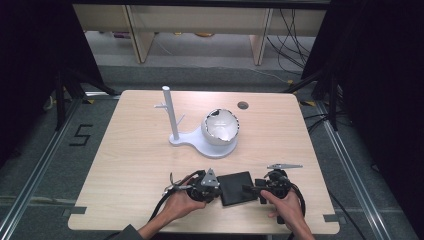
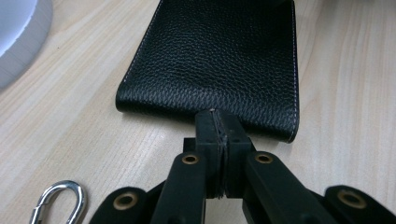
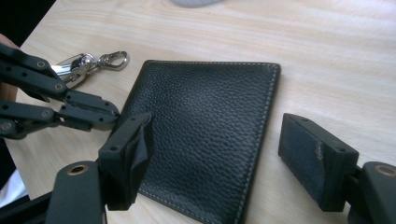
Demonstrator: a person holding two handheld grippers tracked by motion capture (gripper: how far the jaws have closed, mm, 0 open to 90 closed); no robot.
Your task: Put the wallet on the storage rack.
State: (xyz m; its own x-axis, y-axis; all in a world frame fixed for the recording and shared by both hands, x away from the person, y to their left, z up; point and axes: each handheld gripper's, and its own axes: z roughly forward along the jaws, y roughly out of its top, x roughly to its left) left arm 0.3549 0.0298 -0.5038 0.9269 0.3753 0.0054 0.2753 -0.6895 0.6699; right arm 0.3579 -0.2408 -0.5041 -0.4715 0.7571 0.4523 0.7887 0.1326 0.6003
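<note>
The black wallet (image 1: 236,187) lies flat between both grippers, the left gripper (image 2: 218,126) closed at its near edge, the right gripper (image 3: 224,158) gaping wide astride its opposite side, gripping nothing.

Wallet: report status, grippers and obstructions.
Left gripper shut at the wallet edge. Right gripper open, straddling it. Wallet flat on table. Keyring clip beside it.

One black leather wallet (image 1: 236,187) lies at the near middle of the counter (image 1: 130,150). Two hand-held grippers flank it: the left gripper (image 1: 216,192) and the right gripper (image 1: 248,189). One metal key clip (image 3: 88,63) lies near the wallet's left. Farther off stand one white stand (image 1: 172,117) and one white bowl-shaped object (image 1: 220,126).
</note>
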